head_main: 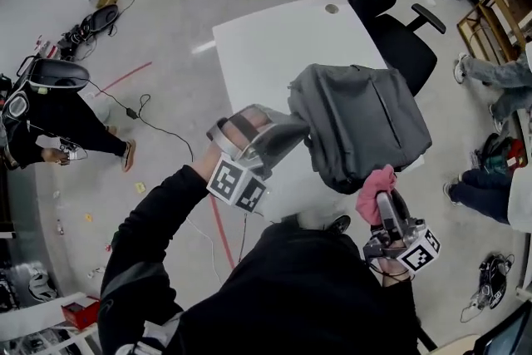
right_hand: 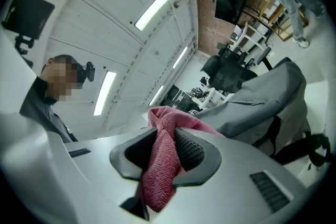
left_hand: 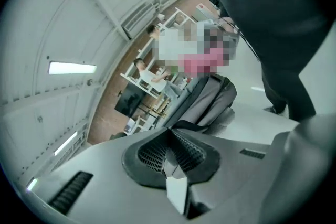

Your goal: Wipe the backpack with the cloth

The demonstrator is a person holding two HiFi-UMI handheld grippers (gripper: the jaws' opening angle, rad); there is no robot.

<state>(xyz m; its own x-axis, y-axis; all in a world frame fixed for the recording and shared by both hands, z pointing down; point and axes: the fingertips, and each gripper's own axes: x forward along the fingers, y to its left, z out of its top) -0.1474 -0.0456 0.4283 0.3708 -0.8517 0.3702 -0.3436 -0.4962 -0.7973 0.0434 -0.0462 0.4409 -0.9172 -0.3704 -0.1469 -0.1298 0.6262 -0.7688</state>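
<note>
In the head view the grey backpack [head_main: 366, 125] sits at the near right part of the white table [head_main: 266, 46], one end tipped up toward my left gripper [head_main: 291, 133]. Its long axis seems to run from there away to the right. My right gripper [head_main: 386, 208] holds the pink cloth [head_main: 376, 189] just beside the bag's near corner.

In the left gripper view my fingers are closed, and as far as I can judge they pinch the thin black strap [left_hand: 189, 126] at the bag's end. The bag stretches away along my fingers' line. It looks soft, saggy and fairly light, so the strap is a good hold.

In the right gripper view my fingers clamp the limp, fuzzy cloth, bunched between them. The backpack lies beyond, broad side up.
</note>
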